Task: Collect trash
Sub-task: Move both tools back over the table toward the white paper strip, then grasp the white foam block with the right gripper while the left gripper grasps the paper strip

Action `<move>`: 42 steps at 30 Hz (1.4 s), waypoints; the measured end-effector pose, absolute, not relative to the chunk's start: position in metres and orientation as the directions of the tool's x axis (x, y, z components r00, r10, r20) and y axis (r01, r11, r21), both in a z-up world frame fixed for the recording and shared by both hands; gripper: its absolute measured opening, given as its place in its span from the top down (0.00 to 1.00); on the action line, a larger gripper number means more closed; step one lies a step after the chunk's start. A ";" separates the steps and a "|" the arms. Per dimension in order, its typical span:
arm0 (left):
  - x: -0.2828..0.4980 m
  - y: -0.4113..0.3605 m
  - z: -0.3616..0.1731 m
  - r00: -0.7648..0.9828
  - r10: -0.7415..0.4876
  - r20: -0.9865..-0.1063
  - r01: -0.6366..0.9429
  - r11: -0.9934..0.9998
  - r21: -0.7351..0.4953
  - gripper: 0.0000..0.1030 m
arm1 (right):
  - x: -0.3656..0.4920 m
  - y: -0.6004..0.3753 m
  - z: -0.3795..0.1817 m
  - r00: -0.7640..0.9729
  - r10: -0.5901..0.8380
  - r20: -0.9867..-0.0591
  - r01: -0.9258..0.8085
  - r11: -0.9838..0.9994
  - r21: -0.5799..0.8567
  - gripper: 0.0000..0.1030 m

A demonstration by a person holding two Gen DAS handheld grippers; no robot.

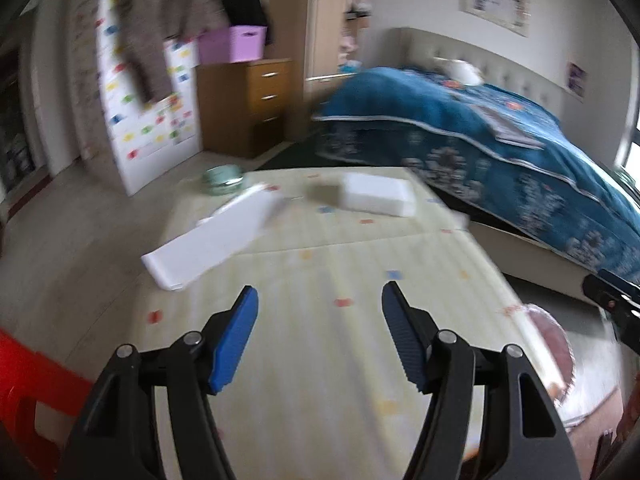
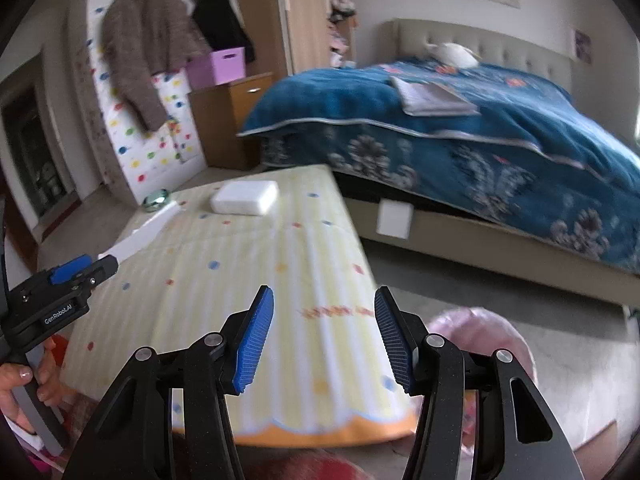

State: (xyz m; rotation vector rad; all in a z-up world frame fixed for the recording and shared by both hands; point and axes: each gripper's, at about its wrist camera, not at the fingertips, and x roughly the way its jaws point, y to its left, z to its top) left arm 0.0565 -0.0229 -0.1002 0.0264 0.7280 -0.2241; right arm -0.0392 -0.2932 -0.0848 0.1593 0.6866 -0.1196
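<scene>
Both tongs, left gripper (image 1: 320, 332) and right gripper (image 2: 324, 336), wide open and empty; flat white paper (image 1: 212, 236) on the mat (image 1: 340, 340) could slip the pinch

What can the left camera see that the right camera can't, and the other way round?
Only the left view shows the red stool at its lower left edge. Only the right view shows the person's hand holding the left gripper from the side, and a white square on the bed base. Both show the mat, white block, white strip, green bowl, blue bed, pink bag and open fingers.
</scene>
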 end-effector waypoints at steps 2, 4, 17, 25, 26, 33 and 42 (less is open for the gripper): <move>0.065 0.000 -0.105 0.724 -0.159 -0.671 0.160 0.985 -0.060 0.39 | -0.021 -0.274 -0.085 0.770 -0.039 -0.637 0.129 0.987 0.095 0.49; 0.074 0.022 -0.111 0.720 -0.122 -0.683 0.107 0.992 -0.065 0.39 | -0.003 -0.256 -0.088 0.764 -0.029 -0.645 0.100 0.992 0.073 0.49; 0.151 0.061 -0.131 0.698 -0.061 -0.713 0.026 0.998 -0.060 0.35 | 0.100 -0.210 -0.119 0.700 0.050 -0.713 -0.035 0.999 0.036 0.61; 0.227 0.028 -0.139 0.683 -0.095 -0.724 0.119 0.993 -0.018 0.23 | 0.172 -0.209 -0.137 0.696 0.069 -0.714 -0.057 0.998 0.040 0.50; 0.234 0.025 -0.142 0.676 -0.096 -0.731 0.129 0.992 -0.011 0.21 | 0.178 -0.211 -0.139 0.695 0.069 -0.715 -0.060 0.997 0.038 0.50; 0.271 0.018 -0.170 0.609 -0.084 -0.789 0.147 0.989 0.008 0.08 | 0.225 -0.222 -0.150 0.668 0.079 -0.740 -0.062 0.997 0.050 0.50; 0.265 0.015 -0.176 0.569 -0.085 -0.818 0.178 0.984 0.021 0.25 | 0.238 -0.224 -0.150 0.657 0.108 -0.746 -0.110 0.993 0.047 0.85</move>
